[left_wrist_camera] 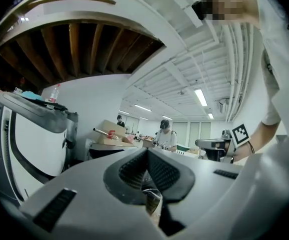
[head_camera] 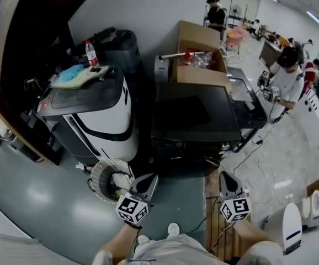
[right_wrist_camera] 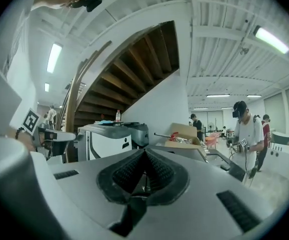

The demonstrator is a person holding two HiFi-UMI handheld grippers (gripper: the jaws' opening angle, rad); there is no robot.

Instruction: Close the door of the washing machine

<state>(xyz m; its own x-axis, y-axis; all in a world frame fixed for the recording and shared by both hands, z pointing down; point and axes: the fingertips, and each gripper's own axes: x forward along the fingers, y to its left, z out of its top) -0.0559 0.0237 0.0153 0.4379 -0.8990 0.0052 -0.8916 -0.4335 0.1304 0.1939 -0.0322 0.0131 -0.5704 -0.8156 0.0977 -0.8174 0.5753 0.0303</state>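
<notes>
The washing machine (head_camera: 96, 120) is white with a black top and stands left of centre in the head view. A round white-rimmed part (head_camera: 111, 180), apparently its door, sits low at its front, swung outward. My left gripper (head_camera: 150, 178) hovers just right of that round part, shut and empty. Off to the right, my right gripper (head_camera: 225, 175) is also shut with nothing in it. In the left gripper view the jaws (left_wrist_camera: 147, 156) meet, with the machine (left_wrist_camera: 29, 139) at far left. The right gripper view shows closed jaws (right_wrist_camera: 144, 156) and the machine (right_wrist_camera: 107, 136) ahead to the left.
A water bottle (head_camera: 91, 53) and cloths lie on the machine's top. A black cabinet (head_camera: 195, 115) stands right of it, with a cardboard box (head_camera: 201, 54) behind. A dark staircase rises at left. Cables cross the floor. People (head_camera: 286, 76) work at back right. A white device (head_camera: 292, 228) stands at lower right.
</notes>
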